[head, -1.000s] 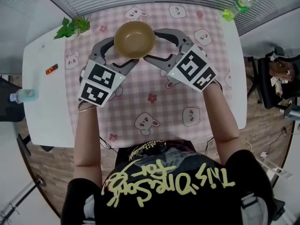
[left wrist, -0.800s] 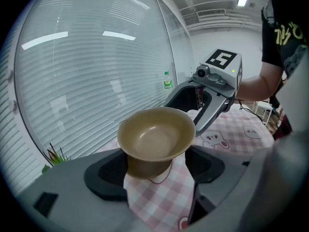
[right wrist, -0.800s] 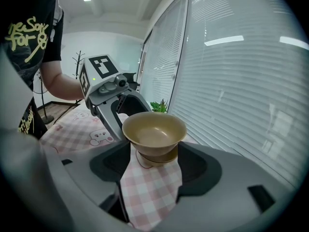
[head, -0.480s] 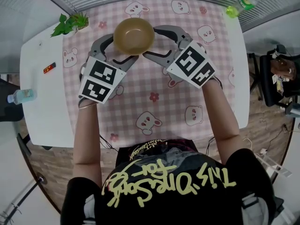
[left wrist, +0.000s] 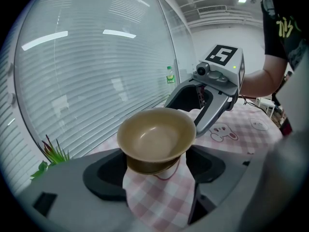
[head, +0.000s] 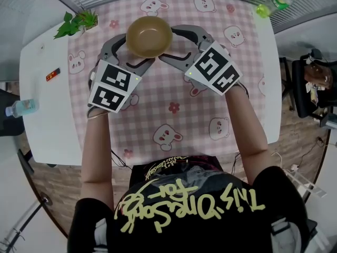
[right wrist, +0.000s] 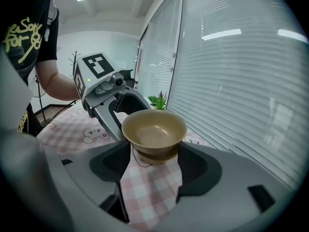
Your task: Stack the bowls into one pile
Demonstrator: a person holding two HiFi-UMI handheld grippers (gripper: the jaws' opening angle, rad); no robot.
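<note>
- Little has moved over the last second. The pile sits on the same patch of cloth and your two grippers have kept their places either side of it. Only the whole scene has slid a touch in the head view.
- That pile is two brown bowls, one nested in the other, upright, on the far middle of the table. From the left gripper view you see the top bowl flaring out above the darker lower bowl.
- Your left gripper is released, its jaws spread wide. It reaches in from the left, with one jaw round the far side of the pile and the other round the near side. In its own view the foot of the pile stands between the jaw tips; you cannot tell whether they touch it.
- Your right gripper is released too, jaws just as wide, and comes in from the right — again one jaw far, one near. Its view shows the pile's foot between the tips in the same way, with contact not clear.
- The two grippers face each other across the bowls, each showing in the other's view just beyond the pile.
- Well apart from the pile are a plant at the far left, a green bottle at the far right, and a clear bottle off the left edge.
</note>
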